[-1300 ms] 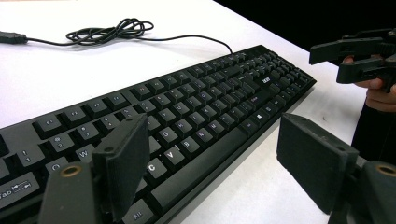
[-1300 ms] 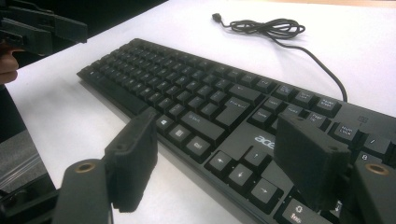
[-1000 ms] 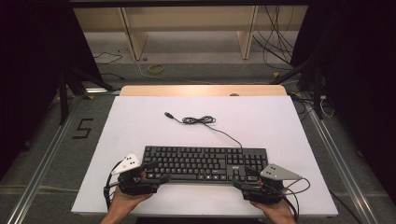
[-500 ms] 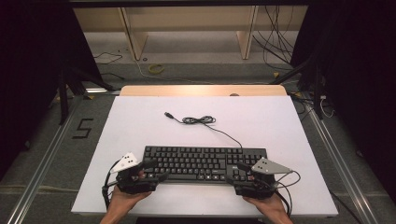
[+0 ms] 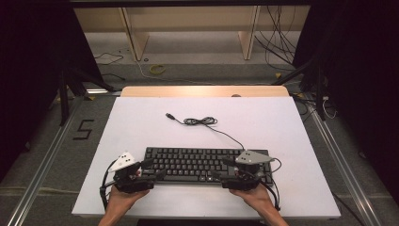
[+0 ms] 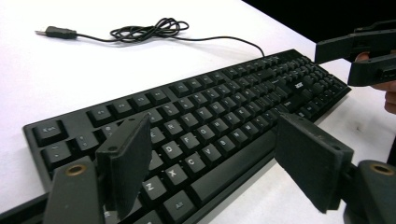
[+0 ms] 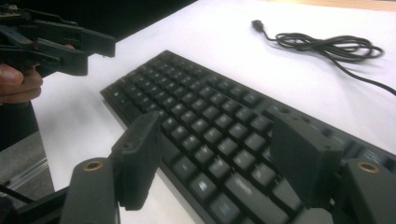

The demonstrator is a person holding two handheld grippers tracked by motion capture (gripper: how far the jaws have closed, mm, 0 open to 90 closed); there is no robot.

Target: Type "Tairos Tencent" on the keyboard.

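Two grippers sit at the bottom of the high view, one at each end of the flat black plastic keyboard (image 5: 207, 164), which lies across the lower middle of the white desk (image 5: 141, 122). I have the left gripper (image 5: 153, 168) at the keyboard's lower left corner and the right gripper (image 5: 221, 168) near its lower right end, both with jaws spread and nothing between them. The keyboard's thin black cable (image 5: 207, 123) runs up toward the frame's centre, bunches into a small coil, and ends in a plug lying on bare desk.

From the left gripper view, my left gripper's jaws stand wide apart at the bottom of the frame, straddling the keyboard's near edge above the keys; I cannot tell whether a pad touches them. The right gripper pokes in at the upper right, and the coiled cable lies at the upper left.

From the right gripper view, my right gripper's jaws likewise gape over the keyboard's front rows. The left gripper shows at the upper left, the cable at the upper right.
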